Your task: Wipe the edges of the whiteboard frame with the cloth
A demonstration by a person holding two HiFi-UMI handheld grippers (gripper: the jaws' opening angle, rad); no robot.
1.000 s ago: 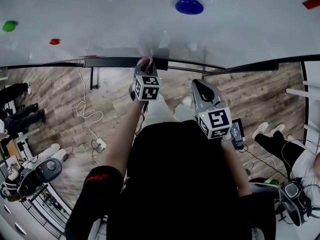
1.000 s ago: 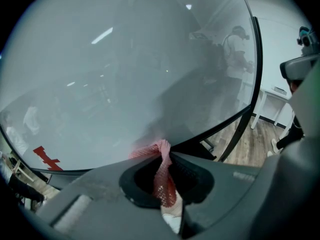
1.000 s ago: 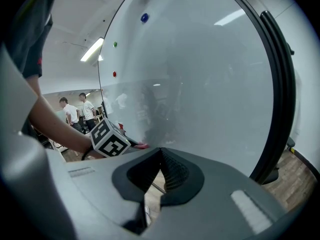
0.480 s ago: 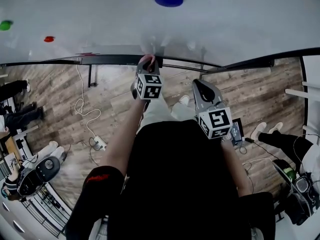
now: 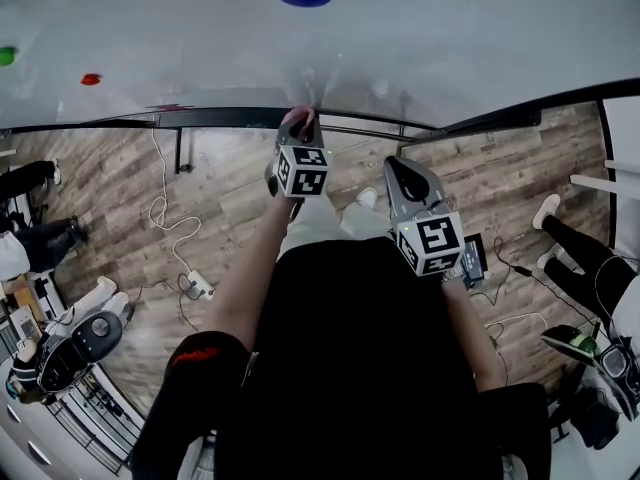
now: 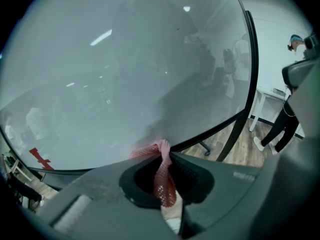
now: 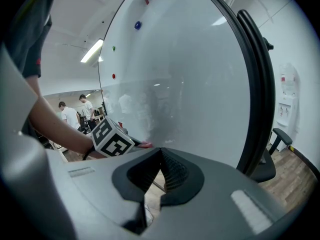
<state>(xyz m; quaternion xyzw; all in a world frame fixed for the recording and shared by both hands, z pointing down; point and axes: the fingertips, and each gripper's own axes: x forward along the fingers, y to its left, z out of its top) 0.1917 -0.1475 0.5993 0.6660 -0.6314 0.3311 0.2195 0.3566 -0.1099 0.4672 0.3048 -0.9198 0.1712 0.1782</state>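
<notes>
the left gripper [image 5: 298,140] is held up against the lower bar of the whiteboard frame [image 5: 215,120], and its jaws are closed firmly on the pink cloth [image 6: 163,176]. only a short fold of the cloth stands out past the jaw tips. in the left gripper view this fold touches the black bar just where it meets the white board [image 6: 125,59]. the cloth seems to be gripped so short in order that the pressure goes directly into the edge and the fabric does not flap. the right gripper [image 7: 161,153] has its jaws together with nothing between them. it hangs a little lower and to the right, apart from the frame, probably so that it is not in the way of the stroke. the wiping looks to be under way on the bottom edge, and the upright side bar [image 7: 257,84] is probably for later.
</notes>
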